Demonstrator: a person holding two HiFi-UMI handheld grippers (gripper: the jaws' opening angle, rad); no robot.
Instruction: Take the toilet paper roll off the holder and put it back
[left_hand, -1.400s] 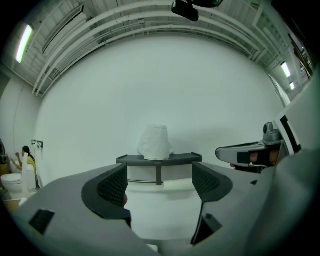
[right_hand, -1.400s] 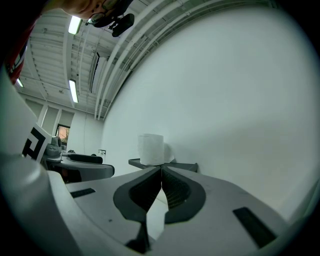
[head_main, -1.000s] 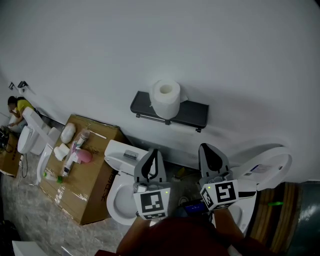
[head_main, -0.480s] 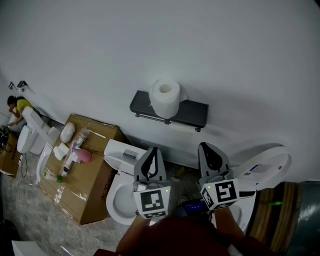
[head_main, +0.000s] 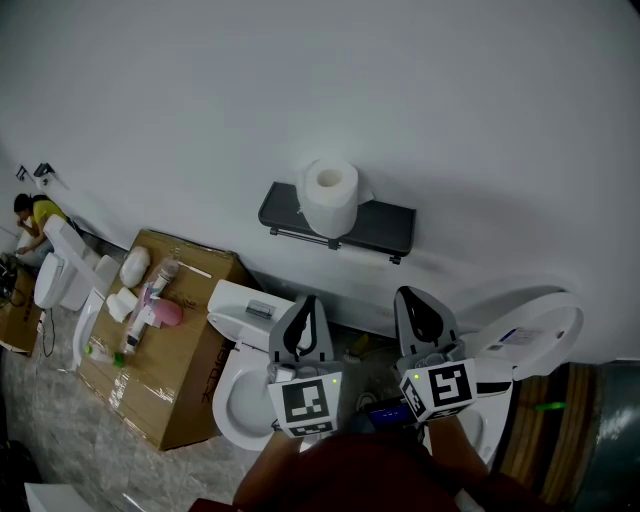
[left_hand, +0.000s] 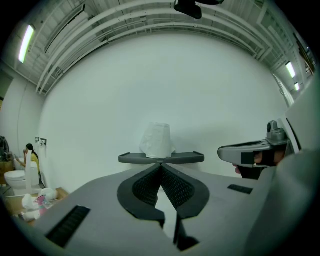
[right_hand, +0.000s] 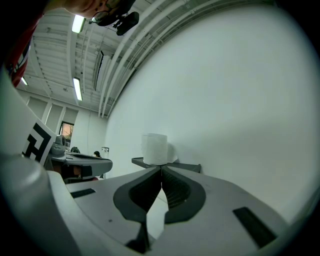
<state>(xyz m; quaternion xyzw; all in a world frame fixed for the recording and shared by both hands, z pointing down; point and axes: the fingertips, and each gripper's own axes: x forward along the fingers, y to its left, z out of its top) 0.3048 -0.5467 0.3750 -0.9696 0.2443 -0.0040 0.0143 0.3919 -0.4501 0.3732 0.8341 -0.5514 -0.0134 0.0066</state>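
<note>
Left hand-held gripper (head_main: 306, 302) clenched, jaw tips pressed together, nothing between them. Right hand-held gripper (head_main: 413, 296) likewise clenched and empty. Both are low in the head view, side by side, tips aimed up toward the holder (head_main: 385, 226) and well apart from it.

Toilet paper roll (head_main: 330, 196) sits on the holder, on its left part. It stands on end: long axis vertical, core hole facing up. A bit of loose sheet pokes out on its right side. In each gripper view the roll shows just above the closed jaw tips, resting on the shelf.

Holder is a dark flat shelf fixed to the white wall (head_main: 480, 110), with a thin rail along its front edge.

Below and left of the holder: a cardboard box (head_main: 190, 345) on the floor (head_main: 60, 440), closed, with loose items lying on top, including a pink object (head_main: 168, 313) and several white pieces; cannot tell what they are.

Directly below the holder, a white toilet (head_main: 232, 300) with the bowl open to the camera, partly behind the left hand-held gripper. Below and right of the holder, a second toilet (head_main: 535, 335) with its lid raised.

Far left of the holder, a person (head_main: 35, 215) in a yellow top, bent over.
</note>
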